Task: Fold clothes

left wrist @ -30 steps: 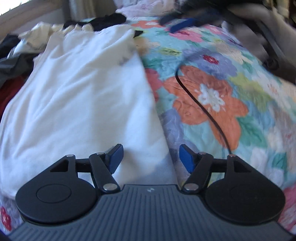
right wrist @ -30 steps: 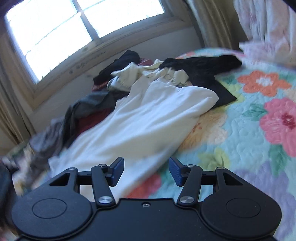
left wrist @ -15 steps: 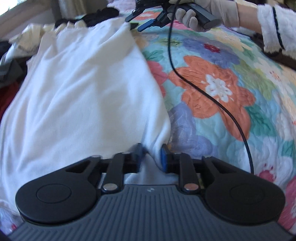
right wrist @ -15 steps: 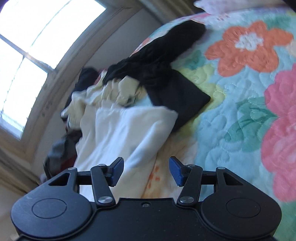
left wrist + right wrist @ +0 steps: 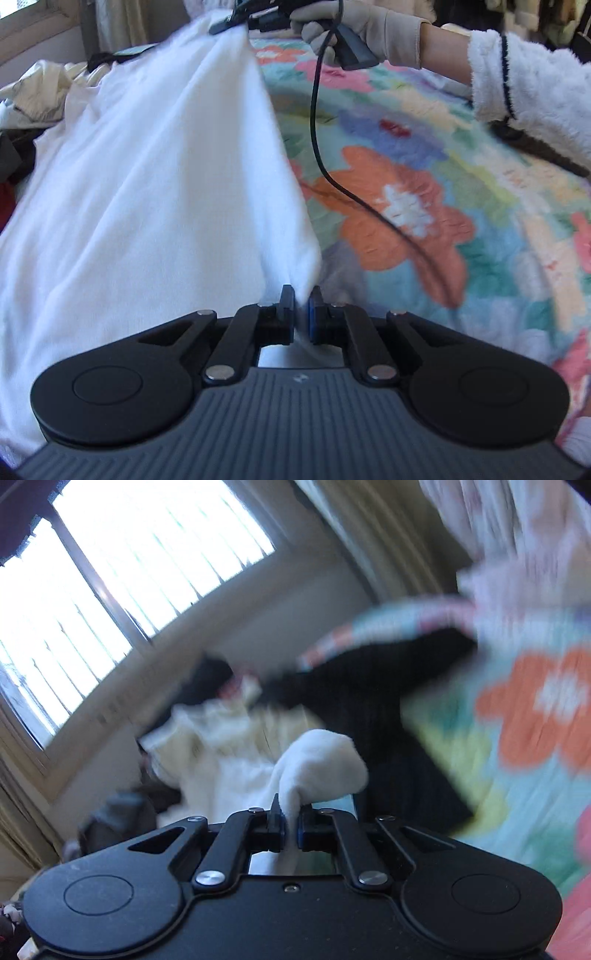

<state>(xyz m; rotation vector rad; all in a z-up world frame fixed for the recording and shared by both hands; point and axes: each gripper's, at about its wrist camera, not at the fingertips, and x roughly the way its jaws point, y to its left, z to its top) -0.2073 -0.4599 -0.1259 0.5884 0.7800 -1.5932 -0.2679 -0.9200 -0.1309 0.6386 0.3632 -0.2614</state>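
Each hand-held gripper (image 5: 302, 308) (image 5: 290, 821) pinches the soft white garment (image 5: 166, 177) (stretched taut).

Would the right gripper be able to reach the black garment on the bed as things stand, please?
Probably not yet: the right gripper is shut on a bunched corner of the white garment, so its fingers are occupied, though the black garment lies uncovered just beyond.

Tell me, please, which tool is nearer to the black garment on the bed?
Right. The right tool, shut on a corner of the white shirt, is right beside the black garment. The left tool grips the shirt's opposite end, far from it.
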